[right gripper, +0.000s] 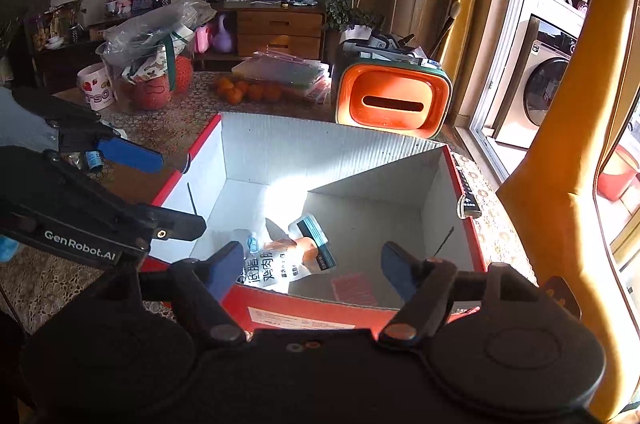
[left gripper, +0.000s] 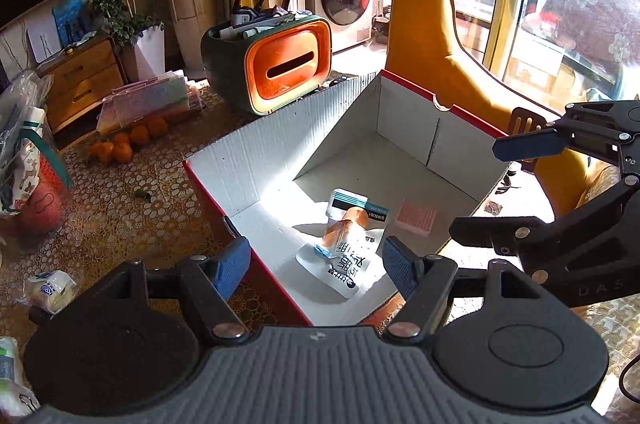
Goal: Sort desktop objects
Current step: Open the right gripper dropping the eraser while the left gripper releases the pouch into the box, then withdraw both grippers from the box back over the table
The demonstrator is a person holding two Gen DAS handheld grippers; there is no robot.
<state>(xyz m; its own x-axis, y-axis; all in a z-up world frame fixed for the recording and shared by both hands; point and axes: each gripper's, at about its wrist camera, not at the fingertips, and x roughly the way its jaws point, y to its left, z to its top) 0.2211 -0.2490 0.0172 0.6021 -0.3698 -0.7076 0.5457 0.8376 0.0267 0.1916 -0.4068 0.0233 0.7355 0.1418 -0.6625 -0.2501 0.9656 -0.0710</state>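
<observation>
A red cardboard box (left gripper: 280,143) with white inner walls stands open on the table; it also shows in the right wrist view (right gripper: 320,151). On its floor lie a white snack pouch (left gripper: 344,260) with a smaller orange packet (left gripper: 352,216) on it, and a pink ridged pad (left gripper: 416,218). The same pouch (right gripper: 276,266) and pad (right gripper: 354,286) show in the right wrist view. My left gripper (left gripper: 316,264) is open and empty above the box's near left edge. My right gripper (right gripper: 314,268) is open and empty above the box's near edge; it also shows in the left wrist view (left gripper: 500,183).
An orange and green tissue box organiser (left gripper: 280,67) with pens stands behind the box. Oranges (left gripper: 124,143) and plastic folders (left gripper: 152,99) lie at the left. A wrapped packet (left gripper: 48,290) lies near left. A bag-covered basket (right gripper: 152,63) and mug (right gripper: 94,85) stand far left.
</observation>
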